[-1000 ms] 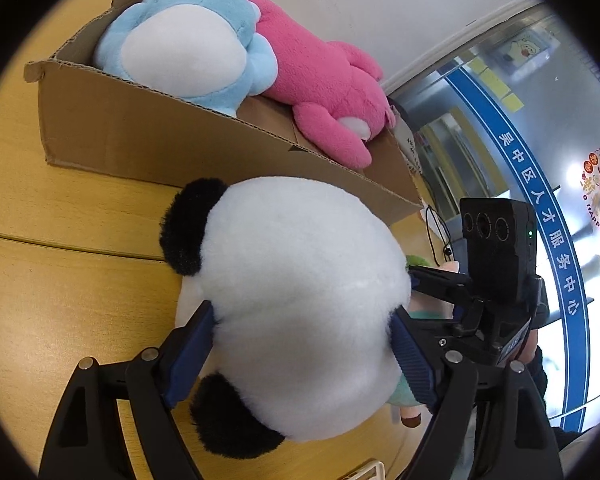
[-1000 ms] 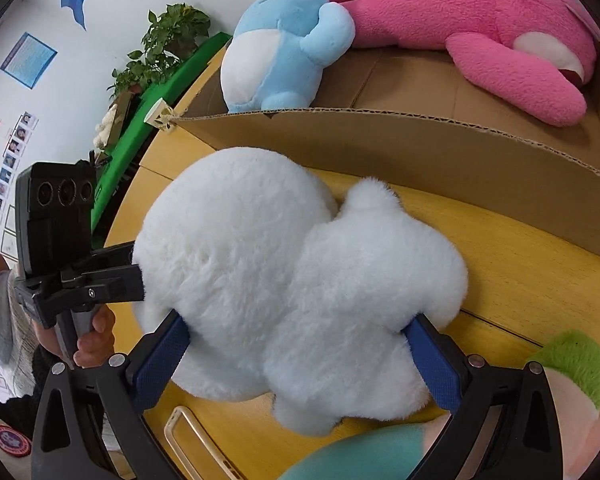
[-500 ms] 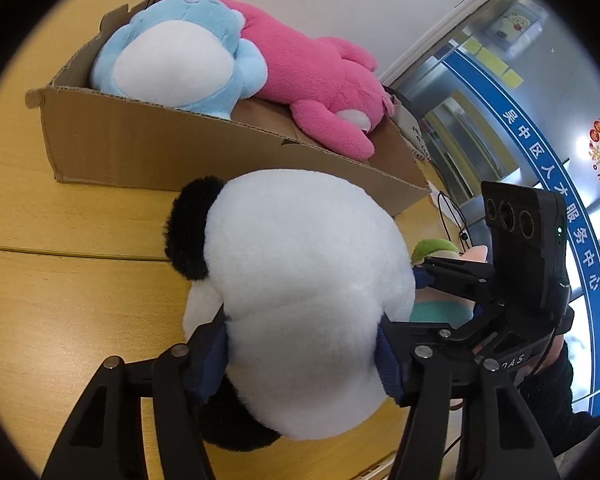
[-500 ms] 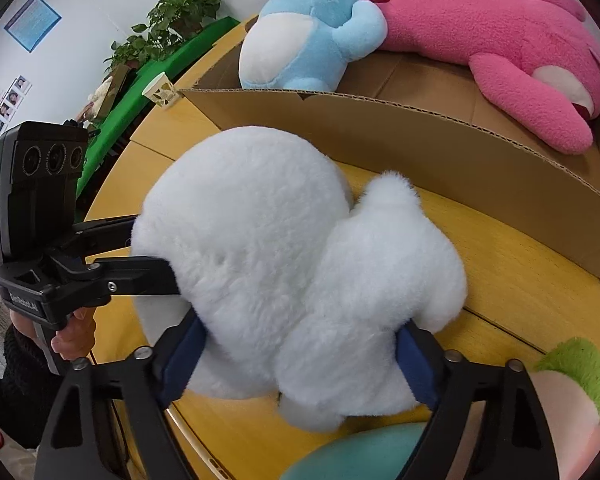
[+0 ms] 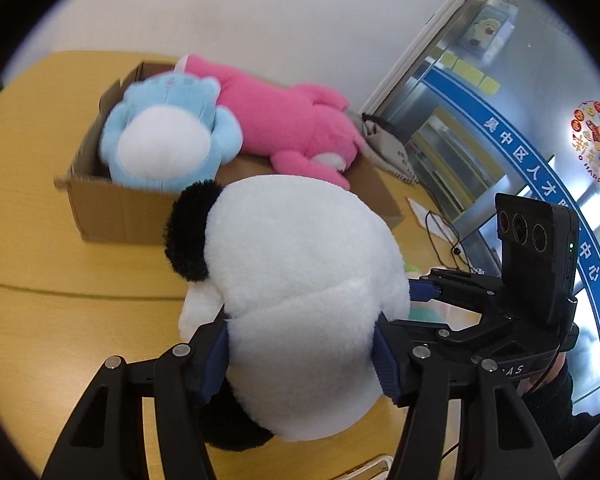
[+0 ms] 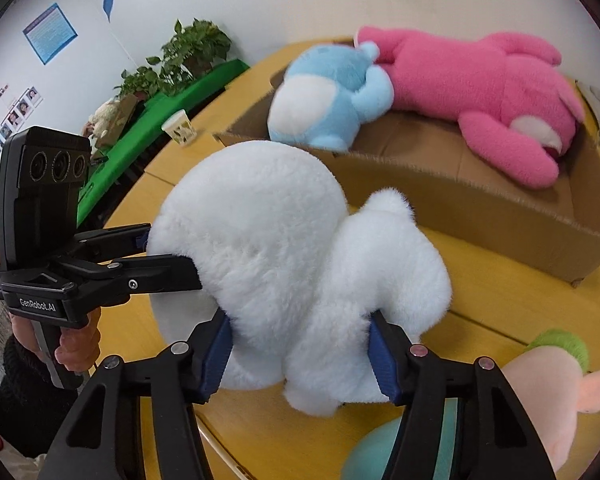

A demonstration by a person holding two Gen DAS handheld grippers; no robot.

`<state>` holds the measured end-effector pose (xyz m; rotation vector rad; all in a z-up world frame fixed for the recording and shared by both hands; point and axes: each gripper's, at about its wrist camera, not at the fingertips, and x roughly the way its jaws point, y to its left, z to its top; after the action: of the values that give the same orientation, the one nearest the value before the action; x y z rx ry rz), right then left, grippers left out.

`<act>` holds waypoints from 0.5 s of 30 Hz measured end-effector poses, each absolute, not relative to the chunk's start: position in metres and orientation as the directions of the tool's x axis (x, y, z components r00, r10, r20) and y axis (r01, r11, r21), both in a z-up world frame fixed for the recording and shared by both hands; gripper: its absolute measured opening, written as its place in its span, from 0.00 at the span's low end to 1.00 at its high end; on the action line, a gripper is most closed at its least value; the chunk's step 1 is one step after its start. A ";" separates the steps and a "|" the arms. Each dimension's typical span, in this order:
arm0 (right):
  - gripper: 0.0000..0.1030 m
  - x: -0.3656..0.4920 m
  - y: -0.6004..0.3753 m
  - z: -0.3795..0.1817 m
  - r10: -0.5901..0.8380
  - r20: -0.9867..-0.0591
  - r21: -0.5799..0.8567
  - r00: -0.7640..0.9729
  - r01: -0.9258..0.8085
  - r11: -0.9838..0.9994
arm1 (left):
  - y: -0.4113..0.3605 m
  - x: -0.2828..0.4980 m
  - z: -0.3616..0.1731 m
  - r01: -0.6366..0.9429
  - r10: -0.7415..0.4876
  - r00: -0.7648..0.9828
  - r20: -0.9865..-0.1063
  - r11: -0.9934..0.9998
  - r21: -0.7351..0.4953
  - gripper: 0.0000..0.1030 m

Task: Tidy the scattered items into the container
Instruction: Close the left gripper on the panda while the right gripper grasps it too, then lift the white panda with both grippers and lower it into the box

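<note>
Panda plush (image 5: 300, 288), white with black ears and a black limb, is the thing in hand, and both grippers clamp it at once. In the left wrist view its round head faces away from the camera, one black ear (image 5: 188, 236) toward the left and a black limb low by the left pad; its long axis runs roughly from the camera toward the box. In the right wrist view the same toy (image 6: 284, 268) shows head at left and smaller body at right, so its length lies across the frame, a small white tail pointing up toward the box.

Cardboard box (image 5: 116, 216) stands beyond the panda on the yellow wooden table (image 5: 40, 288), its long side across the view. Whether the panda touches the table cannot be told. Inside the box a pink plush (image 5: 284, 120) lies stretched along the box's length, and a blue plush (image 5: 164, 136) with a white belly sits against its left end, leaning on the pink one.

The left gripper (image 5: 300, 352) has its blue pads pressed into the head's white fur on either side, narrowed onto it. The right gripper (image 6: 300, 344) squeezes the toy where head meets body, pads sunk into the fur.

A peach and green plush (image 6: 556, 376) lies on the table at the lower right of the right wrist view, apart from the box.
</note>
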<state>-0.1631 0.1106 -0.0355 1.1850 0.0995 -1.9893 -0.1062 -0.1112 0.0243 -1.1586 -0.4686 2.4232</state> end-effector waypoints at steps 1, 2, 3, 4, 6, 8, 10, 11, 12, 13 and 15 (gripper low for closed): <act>0.64 -0.161 0.112 -0.027 -0.597 -0.759 0.303 -0.258 0.672 -0.676 | -0.110 -0.106 0.034 -0.229 0.495 -0.582 -0.645 -0.861 -0.454 0.58; 0.64 -0.159 0.113 -0.017 -0.600 -0.750 0.290 -0.277 0.678 -0.676 | -0.109 -0.106 0.043 -0.241 0.492 -0.594 -0.636 -0.864 -0.443 0.58; 0.64 -0.158 0.114 -0.008 -0.600 -0.743 0.274 -0.296 0.683 -0.677 | -0.107 -0.107 0.052 -0.252 0.490 -0.606 -0.626 -0.865 -0.433 0.58; 0.64 -0.157 0.114 0.002 -0.600 -0.735 0.258 -0.316 0.688 -0.678 | -0.106 -0.108 0.063 -0.265 0.490 -0.619 -0.613 -0.866 -0.425 0.58; 0.64 -0.156 0.114 0.022 -0.602 -0.712 0.225 -0.360 0.696 -0.682 | -0.104 -0.113 0.087 -0.296 0.495 -0.643 -0.584 -0.865 -0.406 0.58; 0.64 -0.156 0.116 0.047 -0.606 -0.682 0.188 -0.409 0.703 -0.686 | -0.101 -0.119 0.111 -0.326 0.494 -0.665 -0.560 -0.867 -0.377 0.58; 0.64 -0.158 0.117 0.074 -0.607 -0.649 0.146 -0.458 0.709 -0.690 | -0.097 -0.126 0.139 -0.354 0.483 -0.692 -0.537 -0.875 -0.330 0.58; 0.64 -0.160 0.118 0.085 -0.607 -0.635 0.126 -0.478 0.711 -0.692 | -0.094 -0.130 0.153 -0.367 0.477 -0.705 -0.524 -0.878 -0.306 0.58; 0.64 -0.162 0.118 0.098 -0.607 -0.618 0.108 -0.499 0.711 -0.695 | -0.091 -0.134 0.169 -0.381 0.474 -0.718 -0.510 -0.881 -0.281 0.58; 0.64 -0.164 0.118 0.111 -0.606 -0.600 0.087 -0.522 0.710 -0.699 | -0.090 -0.137 0.180 -0.391 0.472 -0.728 -0.498 -0.882 -0.264 0.58; 0.64 -0.169 0.119 0.138 -0.600 -0.562 0.046 -0.569 0.702 -0.710 | -0.088 -0.147 0.206 -0.410 0.470 -0.747 -0.470 -0.882 -0.230 0.58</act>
<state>-0.1689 0.1189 0.1375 0.7204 0.2351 -2.2613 -0.1474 -0.0878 0.2055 -0.7296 -0.1544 2.5591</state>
